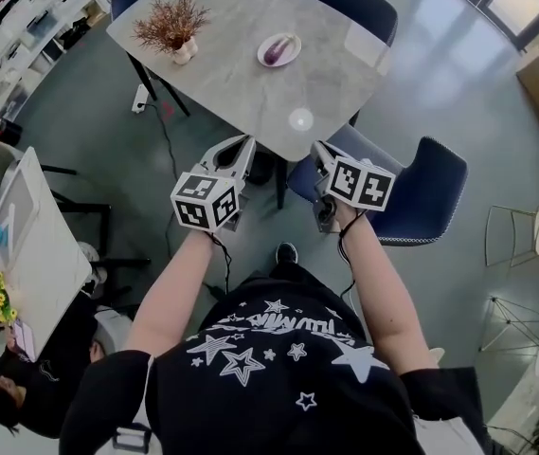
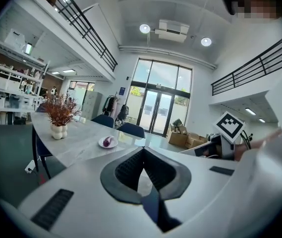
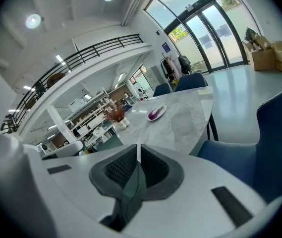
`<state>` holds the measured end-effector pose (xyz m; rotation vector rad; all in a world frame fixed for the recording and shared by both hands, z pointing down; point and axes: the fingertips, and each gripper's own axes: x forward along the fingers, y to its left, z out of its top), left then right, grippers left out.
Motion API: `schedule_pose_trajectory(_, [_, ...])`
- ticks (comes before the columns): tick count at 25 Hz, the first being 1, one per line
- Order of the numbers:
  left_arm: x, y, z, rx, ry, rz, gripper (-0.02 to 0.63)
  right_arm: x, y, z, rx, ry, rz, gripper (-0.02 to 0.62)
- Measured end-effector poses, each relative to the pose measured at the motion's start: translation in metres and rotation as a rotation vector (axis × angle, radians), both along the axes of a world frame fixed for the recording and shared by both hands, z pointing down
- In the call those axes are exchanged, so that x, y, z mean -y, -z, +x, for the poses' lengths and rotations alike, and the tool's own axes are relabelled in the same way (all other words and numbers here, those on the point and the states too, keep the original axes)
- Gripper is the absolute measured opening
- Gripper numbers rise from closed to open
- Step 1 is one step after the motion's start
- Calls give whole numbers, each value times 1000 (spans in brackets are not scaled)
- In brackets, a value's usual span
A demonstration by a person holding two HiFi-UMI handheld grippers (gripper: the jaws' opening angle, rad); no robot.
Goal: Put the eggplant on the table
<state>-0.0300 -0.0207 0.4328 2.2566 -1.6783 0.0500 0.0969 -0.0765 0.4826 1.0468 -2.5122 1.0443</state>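
A purple eggplant (image 1: 277,50) lies on a small white plate (image 1: 292,40) on the grey marble table (image 1: 250,93), toward its far side. Both grippers hang short of the table's near edge, well away from the plate. My left gripper (image 1: 246,144) is shut with nothing in it, and so is my right gripper (image 1: 317,149). The left gripper view has the eggplant (image 2: 107,141) far beyond the closed left gripper (image 2: 143,151). In the right gripper view, the eggplant (image 3: 155,113) sits on its plate past the closed right gripper (image 3: 137,149).
A dried reddish plant in a white vase (image 1: 173,27) stands at the table's far left. Blue chairs (image 1: 419,190) ring the table, one just right of my right gripper. A white desk (image 1: 37,245) and a seated person (image 1: 18,387) are at the left.
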Motion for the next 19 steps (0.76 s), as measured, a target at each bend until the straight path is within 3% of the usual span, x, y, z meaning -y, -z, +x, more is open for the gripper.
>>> schedule_pose_trajectory(11, [-77,-2,-11,7,-5,-6,8,-78,2,-17,-49,36,35,6])
schedule_pose_trajectory(19, [-104,13,-19,10,-22,26,8,-109,18,-28,-78,33,81,6])
